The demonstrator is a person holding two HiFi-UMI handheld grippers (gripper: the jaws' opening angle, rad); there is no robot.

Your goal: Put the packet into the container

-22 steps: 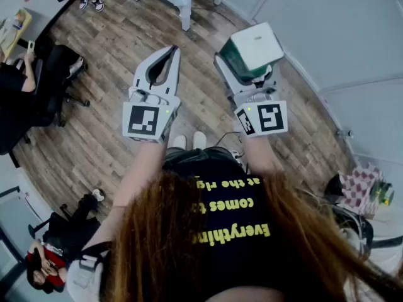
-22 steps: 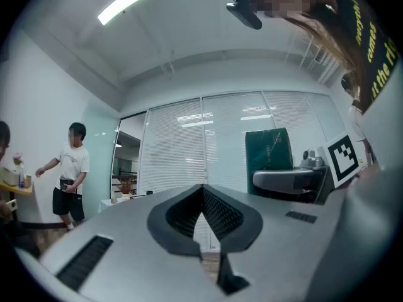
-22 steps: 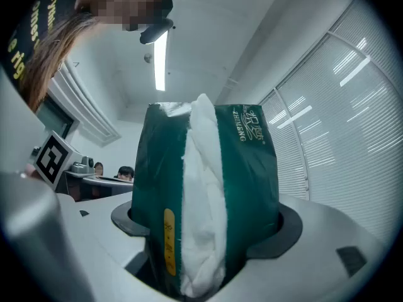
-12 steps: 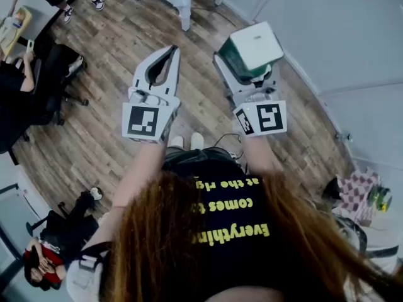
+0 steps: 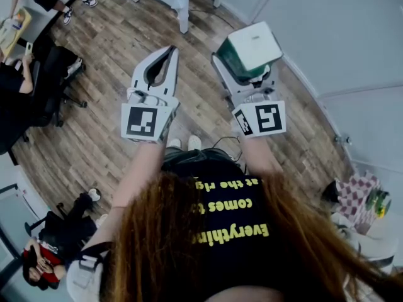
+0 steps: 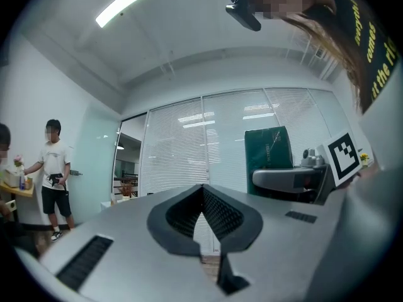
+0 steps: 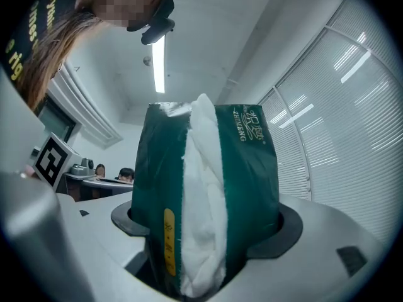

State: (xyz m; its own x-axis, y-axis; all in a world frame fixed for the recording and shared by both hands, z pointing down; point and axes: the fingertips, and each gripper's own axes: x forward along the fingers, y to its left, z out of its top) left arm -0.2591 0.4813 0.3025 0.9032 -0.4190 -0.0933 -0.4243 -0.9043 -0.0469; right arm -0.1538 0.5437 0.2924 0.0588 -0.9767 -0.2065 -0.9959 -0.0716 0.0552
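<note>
My right gripper [image 5: 247, 58] is shut on a green tissue packet [image 5: 252, 50] with a pale top face, held up in front of the person over the wooden floor. In the right gripper view the packet [image 7: 204, 200] fills the space between the jaws, white tissue showing along its torn middle. My left gripper [image 5: 162, 65] is held level beside it, jaws together with nothing between them; the left gripper view shows its tips [image 6: 203, 190] meeting, with the packet [image 6: 269, 159] off to the right. No container is in view.
A white table leg [image 5: 184, 17] stands ahead on the wooden floor. Seated people and black chairs [image 5: 56, 74] are at the left. A pale wall [image 5: 352, 36] runs along the right, with a checked bag [image 5: 356, 190] at its foot.
Both grippers have drifted very slightly; the packet stays in the right gripper. A person at the far top left has walked on.
</note>
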